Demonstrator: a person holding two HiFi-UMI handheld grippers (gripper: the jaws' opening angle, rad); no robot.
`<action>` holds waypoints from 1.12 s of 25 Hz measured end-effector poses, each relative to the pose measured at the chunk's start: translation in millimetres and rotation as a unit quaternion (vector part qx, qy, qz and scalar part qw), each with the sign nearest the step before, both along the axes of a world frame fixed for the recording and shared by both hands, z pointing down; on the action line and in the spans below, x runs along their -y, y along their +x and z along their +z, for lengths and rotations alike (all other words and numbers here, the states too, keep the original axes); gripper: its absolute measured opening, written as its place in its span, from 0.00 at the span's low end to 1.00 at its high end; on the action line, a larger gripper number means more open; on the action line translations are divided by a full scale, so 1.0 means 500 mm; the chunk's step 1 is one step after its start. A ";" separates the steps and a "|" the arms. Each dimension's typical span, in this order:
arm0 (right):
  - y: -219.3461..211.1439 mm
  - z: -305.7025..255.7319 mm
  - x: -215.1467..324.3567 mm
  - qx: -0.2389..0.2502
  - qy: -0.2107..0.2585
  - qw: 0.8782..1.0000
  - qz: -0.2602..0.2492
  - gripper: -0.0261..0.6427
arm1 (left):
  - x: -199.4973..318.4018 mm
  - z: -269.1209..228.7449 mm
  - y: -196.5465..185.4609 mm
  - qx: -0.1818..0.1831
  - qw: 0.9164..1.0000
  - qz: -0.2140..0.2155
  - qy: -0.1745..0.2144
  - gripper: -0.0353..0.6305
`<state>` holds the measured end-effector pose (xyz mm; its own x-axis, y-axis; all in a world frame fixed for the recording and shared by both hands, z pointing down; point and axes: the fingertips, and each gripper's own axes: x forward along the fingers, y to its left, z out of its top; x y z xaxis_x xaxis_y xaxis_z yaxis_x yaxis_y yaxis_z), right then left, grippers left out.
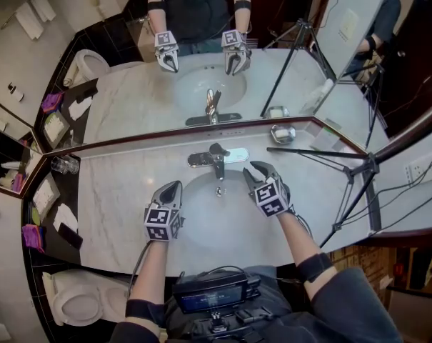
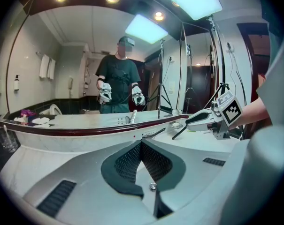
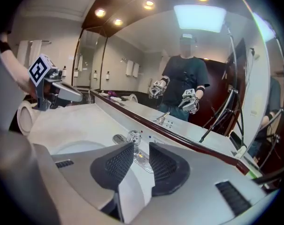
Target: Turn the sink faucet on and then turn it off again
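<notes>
The faucet (image 1: 216, 159) stands at the far rim of the basin (image 1: 223, 216), hard against the mirror (image 1: 287, 84). Its base plate runs left to right along the worktop (image 1: 116, 199) and its spout reaches toward me over the bowl. My right tongs (image 1: 254, 171) are the nearer pair. They hang just right of the faucet at the basin's far right edge, tips aimed left and far, so the faucet lies a short way to their left. In the right gripper view those tongs (image 3: 141, 146) are spread, and the faucet (image 3: 134, 137) shows through the gap just beyond the tips, with neither pad on it. The coming move, as I judge it, is a short reach left and far onto the top lever. My left tongs (image 1: 171, 189) sit at the basin's near left rim, farther from the faucet, and are pressed together with nothing between them (image 2: 142, 144). Nothing stands in the path. A glass (image 1: 62, 165) sits well off at the far left, a small dish (image 1: 282, 133) at the far right, and a tripod (image 1: 358, 170) leans in from the right, clear of my reach. I cannot make out whether water is running.
</notes>
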<state>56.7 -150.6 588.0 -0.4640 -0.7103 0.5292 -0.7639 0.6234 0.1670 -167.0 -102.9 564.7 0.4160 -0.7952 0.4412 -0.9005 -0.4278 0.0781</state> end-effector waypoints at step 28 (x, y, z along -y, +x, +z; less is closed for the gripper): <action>-0.158 0.159 0.111 -0.384 0.127 0.848 -0.342 0.39 | 0.033 0.036 -0.032 0.003 1.000 -0.021 -0.018 0.05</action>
